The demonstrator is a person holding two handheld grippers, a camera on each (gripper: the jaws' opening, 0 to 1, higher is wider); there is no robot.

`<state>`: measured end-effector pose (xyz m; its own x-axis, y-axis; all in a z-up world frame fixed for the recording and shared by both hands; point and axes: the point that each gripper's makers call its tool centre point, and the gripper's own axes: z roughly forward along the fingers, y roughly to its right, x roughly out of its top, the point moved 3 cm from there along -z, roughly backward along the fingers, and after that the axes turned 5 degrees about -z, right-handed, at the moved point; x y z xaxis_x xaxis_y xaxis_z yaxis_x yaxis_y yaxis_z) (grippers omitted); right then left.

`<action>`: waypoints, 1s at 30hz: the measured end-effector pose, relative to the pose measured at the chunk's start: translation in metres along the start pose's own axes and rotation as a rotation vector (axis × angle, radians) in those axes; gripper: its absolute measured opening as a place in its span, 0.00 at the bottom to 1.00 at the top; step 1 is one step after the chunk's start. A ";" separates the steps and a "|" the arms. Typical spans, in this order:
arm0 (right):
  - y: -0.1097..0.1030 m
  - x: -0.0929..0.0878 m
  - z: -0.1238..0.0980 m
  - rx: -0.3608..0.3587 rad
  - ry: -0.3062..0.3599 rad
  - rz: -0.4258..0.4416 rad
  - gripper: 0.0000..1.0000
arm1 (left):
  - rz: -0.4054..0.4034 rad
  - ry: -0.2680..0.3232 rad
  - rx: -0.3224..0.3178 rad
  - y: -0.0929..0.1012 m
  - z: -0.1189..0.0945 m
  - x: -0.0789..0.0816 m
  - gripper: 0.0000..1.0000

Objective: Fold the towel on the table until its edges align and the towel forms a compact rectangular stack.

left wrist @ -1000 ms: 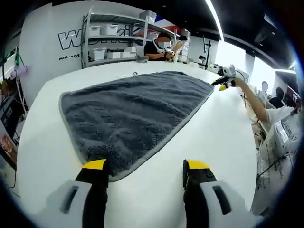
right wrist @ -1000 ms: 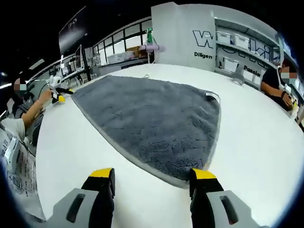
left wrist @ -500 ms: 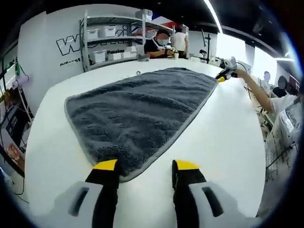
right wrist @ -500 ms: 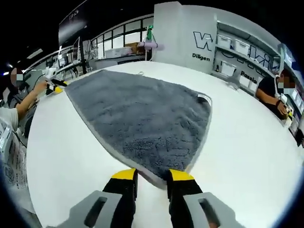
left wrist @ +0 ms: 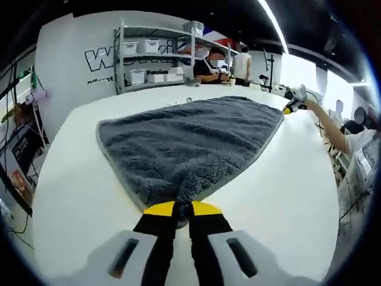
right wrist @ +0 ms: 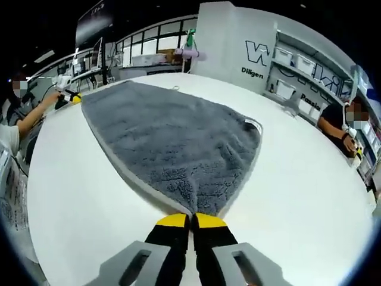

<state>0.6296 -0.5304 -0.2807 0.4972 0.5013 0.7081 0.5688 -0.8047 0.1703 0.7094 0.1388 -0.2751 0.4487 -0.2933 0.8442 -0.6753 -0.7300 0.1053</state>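
Towel [left wrist: 190, 143] corners pinched in both grippers, bare table [left wrist: 286, 179] all around.

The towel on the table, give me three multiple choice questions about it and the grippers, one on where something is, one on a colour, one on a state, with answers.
1. Where does the towel lie?
A. Spread on the white table
B. On a shelf
C. On the floor

2. What colour is the towel?
A. Red
B. Grey
C. Green

3. How do the left gripper and right gripper stand?
A. Both wide open above the towel
B. One open, one shut
C. Both shut on a towel corner

Answers:
1. A, it lies flat on the tabletop.
2. B, the pile is grey with a paler edge.
3. C, each pair of yellow tips pinches bunched fabric.
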 end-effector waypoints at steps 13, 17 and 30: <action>-0.019 -0.011 -0.019 0.014 -0.045 -0.057 0.03 | -0.026 -0.043 -0.042 0.012 -0.022 -0.015 0.06; -0.026 -0.016 -0.026 0.014 -0.044 -0.059 0.02 | -0.020 -0.065 -0.057 0.019 -0.028 -0.020 0.06; -0.051 -0.037 -0.057 0.051 -0.048 -0.071 0.02 | -0.005 -0.104 -0.105 0.041 -0.055 -0.039 0.06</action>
<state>0.5447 -0.5260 -0.2760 0.4845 0.5723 0.6616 0.6360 -0.7497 0.1828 0.6319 0.1549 -0.2749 0.5067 -0.3566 0.7849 -0.7279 -0.6648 0.1679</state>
